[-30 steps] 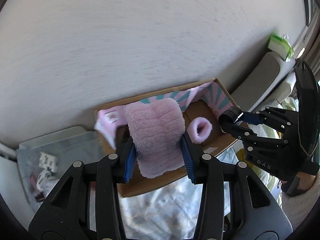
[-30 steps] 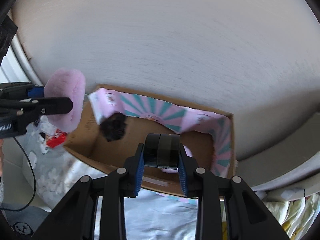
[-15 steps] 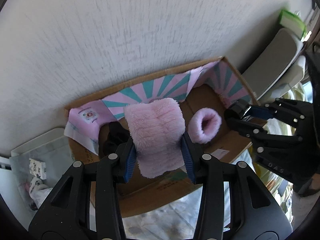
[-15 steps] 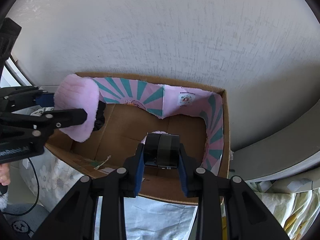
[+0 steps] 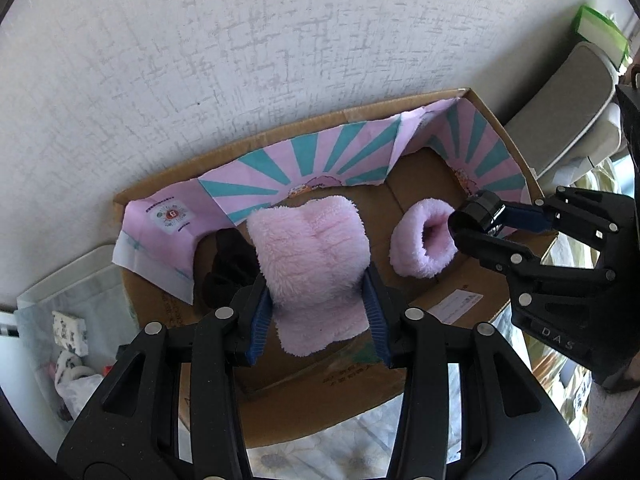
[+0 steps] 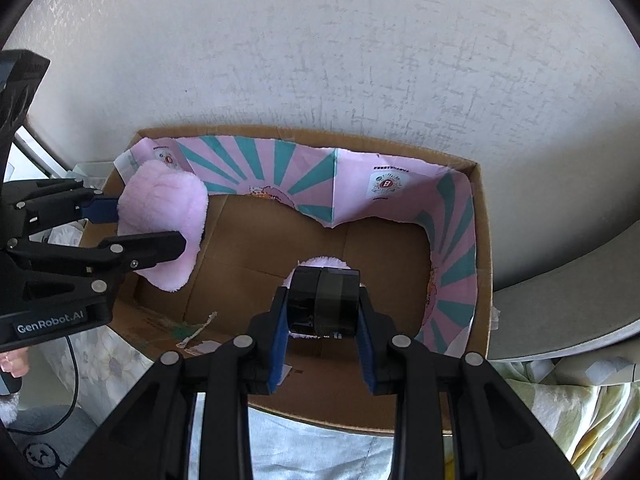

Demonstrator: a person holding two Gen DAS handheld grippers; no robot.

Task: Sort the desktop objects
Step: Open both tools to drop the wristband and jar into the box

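Observation:
My left gripper [image 5: 318,304] is shut on a fluffy pink cloth [image 5: 312,256] and holds it over the left half of an open cardboard box [image 5: 304,392]; the cloth also shows in the right wrist view [image 6: 168,216]. My right gripper [image 6: 322,320] is shut on a small black cylinder [image 6: 324,300] and holds it over the right half of the box [image 6: 482,240]. A pink fluffy ring [image 5: 422,242] lies on the box floor, partly hidden behind the cylinder in the right wrist view. A black fuzzy item [image 5: 226,264] lies in the box's left corner.
The box stands against a white textured wall [image 5: 240,60], lined with pink and teal paper [image 5: 320,160]. A clear bin with small items [image 5: 68,320] sits left of it. A grey chair [image 5: 560,104] stands to the right. Floral fabric [image 6: 108,360] lies under the box.
Both grippers have moved closer to the box and lower over it, each still holding its object. The box fills more of both views.

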